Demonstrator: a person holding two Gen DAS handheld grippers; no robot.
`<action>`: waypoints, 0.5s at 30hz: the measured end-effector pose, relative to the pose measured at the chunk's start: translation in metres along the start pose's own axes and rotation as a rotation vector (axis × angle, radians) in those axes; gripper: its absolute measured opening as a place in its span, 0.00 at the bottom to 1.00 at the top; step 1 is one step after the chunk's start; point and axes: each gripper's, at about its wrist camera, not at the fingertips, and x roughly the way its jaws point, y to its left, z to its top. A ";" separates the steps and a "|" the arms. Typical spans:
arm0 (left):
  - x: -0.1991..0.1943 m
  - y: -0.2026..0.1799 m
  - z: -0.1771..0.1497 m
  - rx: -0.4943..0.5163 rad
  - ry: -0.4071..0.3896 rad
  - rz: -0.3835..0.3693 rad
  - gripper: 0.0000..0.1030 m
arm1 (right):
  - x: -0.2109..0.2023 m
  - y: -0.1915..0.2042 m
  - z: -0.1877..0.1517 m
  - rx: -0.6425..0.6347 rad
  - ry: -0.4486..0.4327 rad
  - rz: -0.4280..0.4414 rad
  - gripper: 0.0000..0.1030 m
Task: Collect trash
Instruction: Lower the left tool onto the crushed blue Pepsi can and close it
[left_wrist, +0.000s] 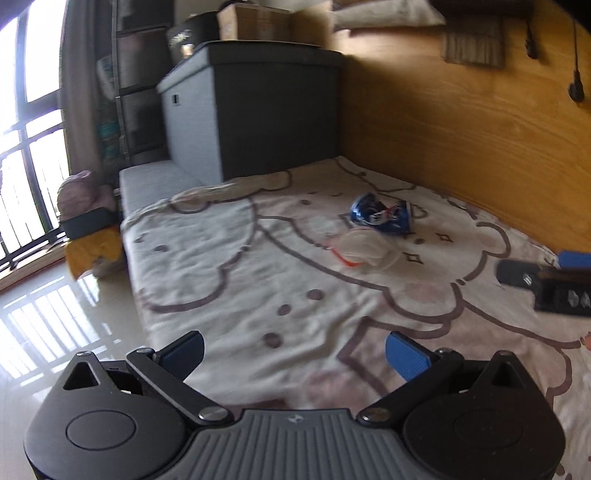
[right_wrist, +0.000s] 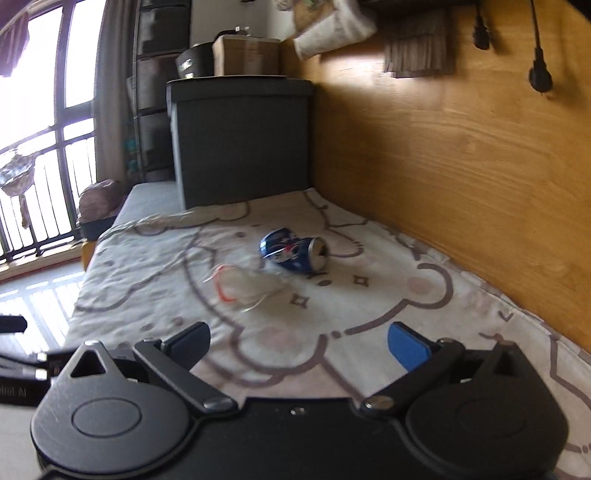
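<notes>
Both jaws gaping wide, empty: left gripper (left_wrist: 293, 354), right gripper (right_wrist: 299, 343) hovering over bed (right_wrist: 155, 266). Approach step; crushed blue can (right_wrist: 293, 250) lying at 12 o'clock, touching clear plastic wrapper (right_wrist: 245, 286) at 11. Next: closing in, straddling one piece. Wooden wall (right_wrist: 461, 155) running at 2 o'clock, grey box (right_wrist: 240, 140) behind.

A home bedroom: ahead of the hand-held gripper lies a bed (left_wrist: 229, 258) under a cartoon-print blanket (right_wrist: 155, 266), set against a wood panel (right_wrist: 443, 166). Beyond it stands a grey storage box (left_wrist: 258, 110); to the left, a curtain (left_wrist: 79, 92) and barred window (right_wrist: 44, 147).
</notes>
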 end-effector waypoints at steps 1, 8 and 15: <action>0.004 -0.002 0.002 0.003 -0.006 -0.008 1.00 | 0.005 -0.002 0.001 0.002 -0.008 0.000 1.00; 0.033 0.000 0.026 -0.025 -0.077 -0.097 1.00 | 0.071 0.010 0.016 -0.027 0.011 0.026 1.00; 0.071 0.006 0.064 -0.073 -0.109 -0.217 0.98 | 0.131 0.020 0.015 0.051 0.050 0.071 0.84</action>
